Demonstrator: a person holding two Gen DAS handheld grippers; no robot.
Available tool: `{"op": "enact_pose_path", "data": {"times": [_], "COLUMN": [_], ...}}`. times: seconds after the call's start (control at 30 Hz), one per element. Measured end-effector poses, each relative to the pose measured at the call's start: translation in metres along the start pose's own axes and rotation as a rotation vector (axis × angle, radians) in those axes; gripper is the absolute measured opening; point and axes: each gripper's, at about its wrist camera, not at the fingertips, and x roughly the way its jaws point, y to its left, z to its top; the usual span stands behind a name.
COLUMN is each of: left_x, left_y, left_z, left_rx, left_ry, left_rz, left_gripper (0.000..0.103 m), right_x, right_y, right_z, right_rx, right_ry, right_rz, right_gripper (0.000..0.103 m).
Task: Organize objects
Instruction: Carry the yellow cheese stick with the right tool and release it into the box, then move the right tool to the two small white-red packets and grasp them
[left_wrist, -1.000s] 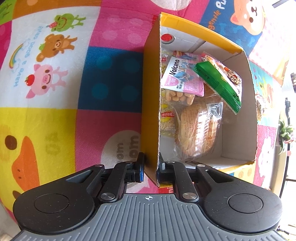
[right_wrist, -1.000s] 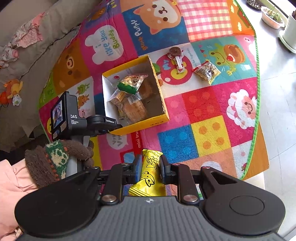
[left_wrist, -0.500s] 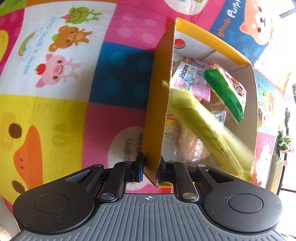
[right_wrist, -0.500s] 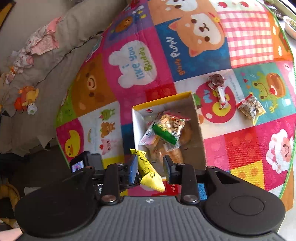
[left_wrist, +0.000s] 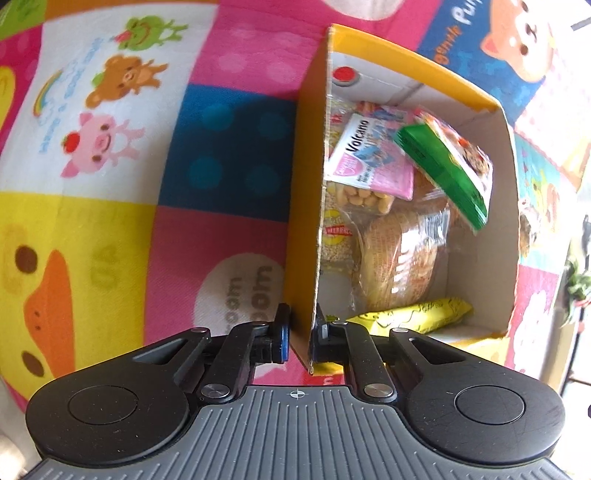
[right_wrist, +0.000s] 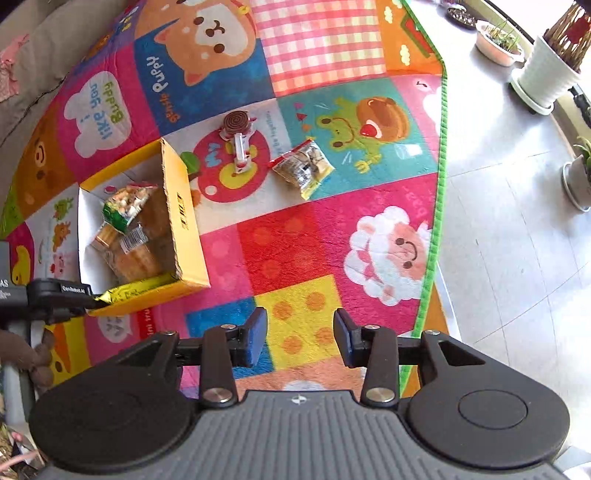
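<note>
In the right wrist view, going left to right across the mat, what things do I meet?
Yellow box → spiral candy on a stick → clear snack bag → white plant pots on the floor.

Cardboard box (left_wrist: 306, 206) matt; snack packets (left_wrist: 445, 166) glossy plastic; play mat (right_wrist: 306, 240) woven cloth.

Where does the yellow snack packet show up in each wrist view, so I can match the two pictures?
Left wrist: the yellow snack packet lies inside the box, low and right of centre, just past the left gripper clamped on the box wall.
Right wrist: the packet is at the left edge, along the box's near wall.
Shared landmark: the yellow cardboard box.
</note>
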Motion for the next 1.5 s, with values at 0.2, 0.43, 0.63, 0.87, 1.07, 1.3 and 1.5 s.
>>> {"op": "enact_pose_path", "data": {"times": [0.2, 0.43, 0.63, 0.87, 1.07, 1.3, 1.5], "left_x": [-0.004, -0.009, 0.004, 0.008, 0.001, 0.0, -0.002], "left_y": [-0.013, -0.038, -0.064, -0.074, -0.068, -0.065, -0.062], "left_z": [-0.001, 0.007, 0.011, 0.01, 0.009, 0.004, 0.002], "left_rx": [-0.004, 0.065, 0.105, 0.116, 0.067, 0.051, 0.019], "left_ry": [0.002, 0.022, 0.043, 0.054, 0.025, -0.004, -0.022], "left_rz": [0.046, 0.137, 0.232, 0.284, 0.285, 0.257, 0.231], "left_gripper": [0.008, 0.007, 0.007, 0.008, 0.008, 0.008, 0.008], "right_x": [0.032, 0.077, 0.111, 0.14, 0.131, 0.132, 0.153], "right_y": [-0.023, -0.021, -0.028, -0.048, -0.036, -0.008, 0.019], "right_z": [0.022, 0.077, 0.098, 0.11, 0.121, 0.134, 0.144], "right_rx": [-0.015, -0.111, -0.148, -0.11, -0.233, -0.405, -0.46], "right_ry": [0.019, -0.006, 0.0, 0.042, -0.015, -0.049, -0.031], "right_rz": [0.024, 0.048, 0.097, 0.108, 0.096, 0.131, 0.125], "right_gripper": [0.055, 0.056, 0.057, 0.057, 0.057, 0.07, 0.07]}}
